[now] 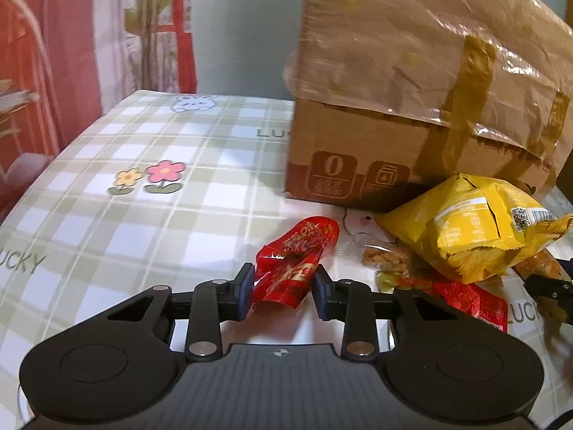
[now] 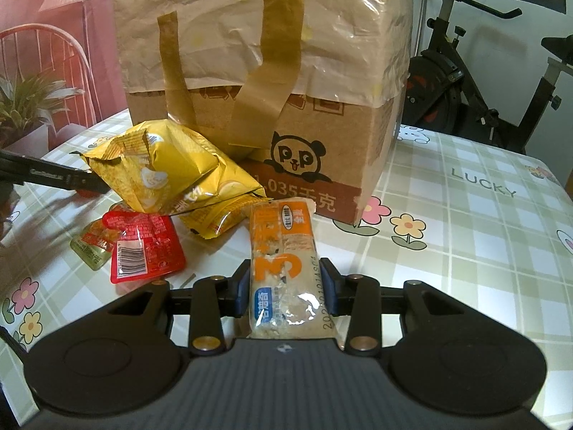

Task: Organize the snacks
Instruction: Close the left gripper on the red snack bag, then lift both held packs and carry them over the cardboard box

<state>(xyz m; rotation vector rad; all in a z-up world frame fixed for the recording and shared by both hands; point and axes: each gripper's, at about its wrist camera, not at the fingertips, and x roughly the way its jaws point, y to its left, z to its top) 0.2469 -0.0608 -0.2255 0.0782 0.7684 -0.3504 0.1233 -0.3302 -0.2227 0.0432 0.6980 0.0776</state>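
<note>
My left gripper [image 1: 284, 292] is shut on a crumpled red snack packet [image 1: 295, 261], held just above the checked tablecloth. My right gripper [image 2: 286, 286] is shut on an orange and clear rice-cracker bar [image 2: 284, 272], held upright in front of a tall cardboard box [image 2: 286, 107]. The box [image 1: 412, 89] has a paper bag taped over its top. A yellow snack bag [image 2: 168, 172] leans against the box; it also shows in the left wrist view [image 1: 476, 225]. A flat red sachet [image 2: 143, 247] and a small green sachet [image 2: 87, 247] lie on the cloth beside it.
The table [image 1: 143, 179] has a green checked cloth with flowers and "LUCKY" print. The other gripper's black tip [image 2: 53, 177] reaches in at the left. An exercise bike [image 2: 483, 71] stands behind the table at the right. A red chair [image 2: 46, 57] and plant [image 2: 25, 107] are at the left.
</note>
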